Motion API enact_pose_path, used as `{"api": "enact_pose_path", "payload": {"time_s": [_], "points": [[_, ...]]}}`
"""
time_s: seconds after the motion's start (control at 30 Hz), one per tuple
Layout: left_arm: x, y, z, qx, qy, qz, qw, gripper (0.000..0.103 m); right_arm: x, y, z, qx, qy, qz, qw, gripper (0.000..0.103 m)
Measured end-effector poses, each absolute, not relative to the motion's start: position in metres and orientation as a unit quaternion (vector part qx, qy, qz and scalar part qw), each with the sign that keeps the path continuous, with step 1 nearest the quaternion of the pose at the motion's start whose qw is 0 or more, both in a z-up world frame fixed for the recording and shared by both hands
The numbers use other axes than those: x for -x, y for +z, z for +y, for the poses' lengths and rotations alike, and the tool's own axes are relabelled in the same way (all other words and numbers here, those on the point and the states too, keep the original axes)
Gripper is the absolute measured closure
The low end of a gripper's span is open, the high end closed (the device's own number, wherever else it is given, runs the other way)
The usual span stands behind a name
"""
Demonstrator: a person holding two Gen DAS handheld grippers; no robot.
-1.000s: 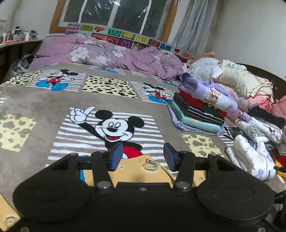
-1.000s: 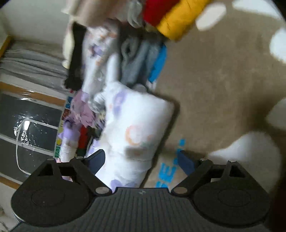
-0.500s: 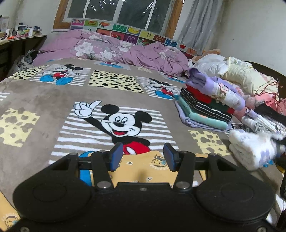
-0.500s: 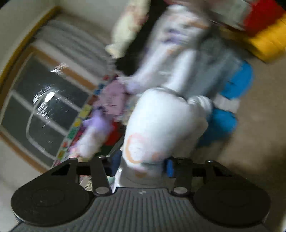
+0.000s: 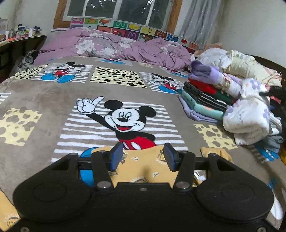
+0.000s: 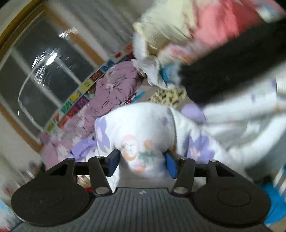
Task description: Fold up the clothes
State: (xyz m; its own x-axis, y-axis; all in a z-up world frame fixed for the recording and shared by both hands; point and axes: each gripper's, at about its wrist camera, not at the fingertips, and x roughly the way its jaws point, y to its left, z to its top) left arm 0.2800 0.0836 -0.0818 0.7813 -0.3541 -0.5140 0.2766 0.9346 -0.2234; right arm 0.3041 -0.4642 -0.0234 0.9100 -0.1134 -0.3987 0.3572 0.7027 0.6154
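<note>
This is a bedroom in a home. A wide bed is covered by a plush brown blanket printed with cartoon mice [image 5: 44,100], with a crumpled purple floral duvet [image 5: 114,47] at its far end below a wood-framed dark window [image 5: 118,10] and a pale grey curtain [image 5: 196,23]. A stack of folded coloured garments [image 5: 205,100] sits beside loose laundry, and a cluttered wooden shelf [image 5: 19,36] lines the left wall.
</note>
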Motion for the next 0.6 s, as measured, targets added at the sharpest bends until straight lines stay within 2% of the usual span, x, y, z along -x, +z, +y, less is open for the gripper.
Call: {"api": "enact_pose_path", "payload": {"time_s": [0.17,0.23,0.33,0.47,0.6], "points": [[-0.277,-0.079,0.083,0.066,-0.171,0.283,0.941,0.054,-0.276,-0.036,-0.459,-0.296,-0.149,0.169,0.928,0.04],[-0.276,-0.078,0.083,0.065,-0.173,0.281,0.942,0.054,-0.273,-0.043,-0.46,-0.273,-0.129,0.18,0.936,0.055],[-0.275,-0.078,0.084,0.065,-0.17,0.28,0.943,0.053,-0.28,-0.042,-0.458,-0.204,-0.108,0.211,0.95,0.066],[-0.279,-0.085,0.086,0.058,-0.161,0.291,0.941,0.052,-0.3,-0.019,-0.44,-0.038,-0.084,0.229,0.969,0.071],[-0.283,-0.094,0.084,0.043,-0.155,0.303,0.939,0.053,-0.319,-0.007,-0.463,0.001,-0.142,0.212,0.967,0.071]]}}
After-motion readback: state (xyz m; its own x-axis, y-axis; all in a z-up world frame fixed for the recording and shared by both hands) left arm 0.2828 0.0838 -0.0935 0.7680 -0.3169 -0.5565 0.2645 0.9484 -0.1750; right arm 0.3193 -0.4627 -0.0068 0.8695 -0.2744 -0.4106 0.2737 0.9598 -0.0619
